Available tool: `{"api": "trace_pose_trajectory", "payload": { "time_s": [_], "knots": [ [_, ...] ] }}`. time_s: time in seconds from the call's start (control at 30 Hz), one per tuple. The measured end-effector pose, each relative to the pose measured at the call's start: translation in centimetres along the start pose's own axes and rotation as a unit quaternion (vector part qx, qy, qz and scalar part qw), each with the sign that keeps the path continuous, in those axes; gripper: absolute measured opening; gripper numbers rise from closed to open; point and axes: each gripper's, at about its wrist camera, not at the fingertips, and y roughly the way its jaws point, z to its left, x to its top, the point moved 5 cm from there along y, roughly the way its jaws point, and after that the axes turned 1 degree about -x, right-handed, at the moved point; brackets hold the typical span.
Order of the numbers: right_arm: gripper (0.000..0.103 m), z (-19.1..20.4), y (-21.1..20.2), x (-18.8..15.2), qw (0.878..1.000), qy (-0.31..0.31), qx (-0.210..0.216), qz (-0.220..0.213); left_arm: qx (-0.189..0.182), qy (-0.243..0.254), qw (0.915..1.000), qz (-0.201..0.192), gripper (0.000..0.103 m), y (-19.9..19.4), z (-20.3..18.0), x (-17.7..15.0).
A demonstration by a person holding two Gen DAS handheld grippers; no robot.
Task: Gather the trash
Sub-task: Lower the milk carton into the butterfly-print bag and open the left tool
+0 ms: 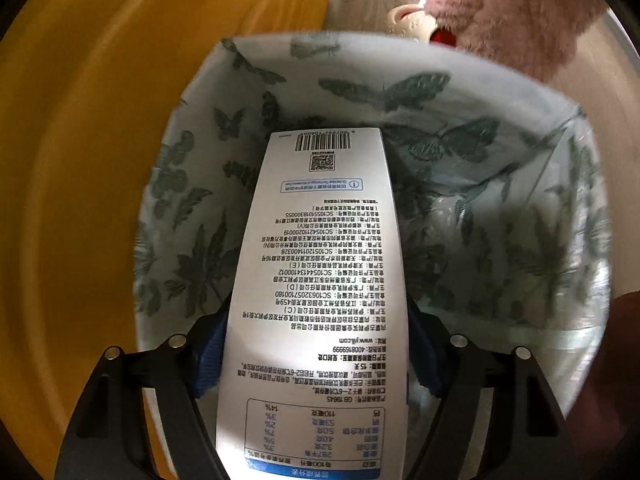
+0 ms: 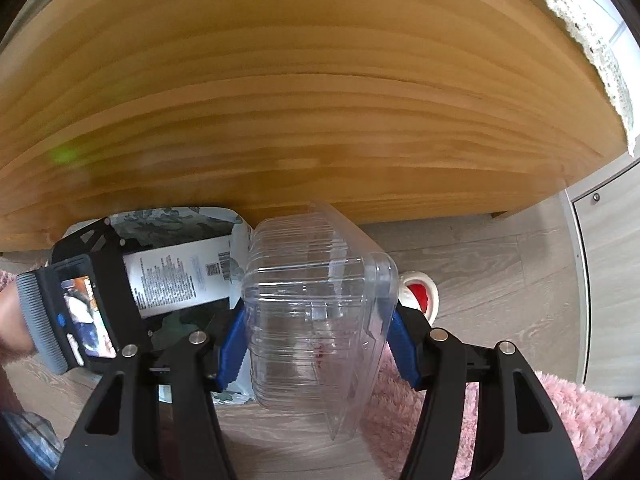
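Clamped carton (image 1: 320,280) hides, seemingly, most of bin (image 1: 460,128).

1. The left gripper (image 1: 316,360) points down, its two black arms angled inward and its blue-padded fingers (image 1: 208,364) pressed against both sides of what it holds — jaws closed on a load.
2. The right gripper (image 2: 318,344) reaches forward, roughly level, its blue pads (image 2: 234,344) clamped against either side of its own load.
3. In the right wrist view the left gripper's body shows at the left edge — a hand (image 2: 12,320) grips it from behind.
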Motion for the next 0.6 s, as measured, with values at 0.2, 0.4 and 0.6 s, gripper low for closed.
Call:
{"api": "trace_pose_trajectory", "payload": {
  "time_s": [0.2, 0.4, 0.6],
  "knots": [
    [0.059, 0.1, 0.5, 0.2, 1.0, 0.001, -0.007, 0.01, 0.01, 0.035, 0.9991, 0.02, 0.073, 3.3, -1.1, 0.0],
    [0.059, 0.4, 1.1, 0.7, 1.0, 0.0, -0.011, 0.023, -0.002, 0.02, 0.999, 0.039, 0.074, 5.6, -1.8, 0.6],
    [0.059, 0.3, 1.9, 0.8, 0.999, 0.0, -0.012, 0.045, 0.002, 0.009, 0.9995, 0.031, 0.084, 4.2, -0.3, 0.1]
  ]
}}
